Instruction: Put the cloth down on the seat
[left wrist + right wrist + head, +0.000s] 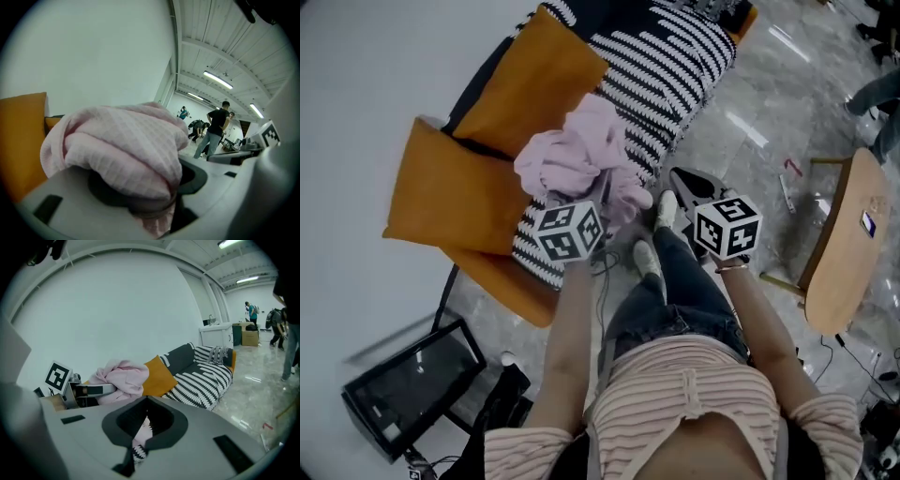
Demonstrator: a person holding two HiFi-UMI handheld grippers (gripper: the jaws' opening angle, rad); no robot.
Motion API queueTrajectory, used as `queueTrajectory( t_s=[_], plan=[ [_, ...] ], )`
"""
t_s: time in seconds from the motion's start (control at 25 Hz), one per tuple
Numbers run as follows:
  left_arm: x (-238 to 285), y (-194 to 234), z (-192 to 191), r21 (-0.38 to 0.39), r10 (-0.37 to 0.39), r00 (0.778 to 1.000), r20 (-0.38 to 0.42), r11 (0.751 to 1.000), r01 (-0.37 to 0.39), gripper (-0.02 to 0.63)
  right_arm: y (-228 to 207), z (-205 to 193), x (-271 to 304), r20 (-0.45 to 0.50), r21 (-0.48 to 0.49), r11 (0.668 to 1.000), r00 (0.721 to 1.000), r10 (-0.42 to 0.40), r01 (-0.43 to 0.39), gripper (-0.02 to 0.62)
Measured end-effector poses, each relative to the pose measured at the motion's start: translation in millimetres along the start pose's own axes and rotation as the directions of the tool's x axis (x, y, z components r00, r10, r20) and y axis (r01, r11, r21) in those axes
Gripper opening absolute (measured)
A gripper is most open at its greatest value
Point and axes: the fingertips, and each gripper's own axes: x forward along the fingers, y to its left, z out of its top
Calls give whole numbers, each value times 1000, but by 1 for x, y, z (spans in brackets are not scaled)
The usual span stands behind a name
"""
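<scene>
The left gripper (570, 223) has its jaws clamped on the bunched pink cloth (581, 155), holding it over the striped sofa seat (675, 75) beside the orange cushions (525, 94), while the right gripper (694, 192) has its jaws together and empty nearby.

Pink cloth (577, 155); orange cushions (455, 192); black-white striped seat (675, 75).

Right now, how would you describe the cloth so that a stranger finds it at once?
Find the sofa with the black-and-white striped seat and orange cushions. Above the seat, beside the cushions, the left claw holds a bunched cloth. It is the only pale pink, crumpled thing there.
</scene>
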Motion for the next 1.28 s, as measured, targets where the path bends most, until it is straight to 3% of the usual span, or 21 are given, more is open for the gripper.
queueTrajectory(
  t_s=[0.76,1.28],
  plan=[
    [115,23,-15,78,26,986,-162,997,-14,250,-77,-20,65,-81,74,996,996,-46,52,9],
    [206,16,-31,129,7,955,-295,991,32,250,-142,-17,107,-129,140,987,990,-64,82,9]
  ],
)
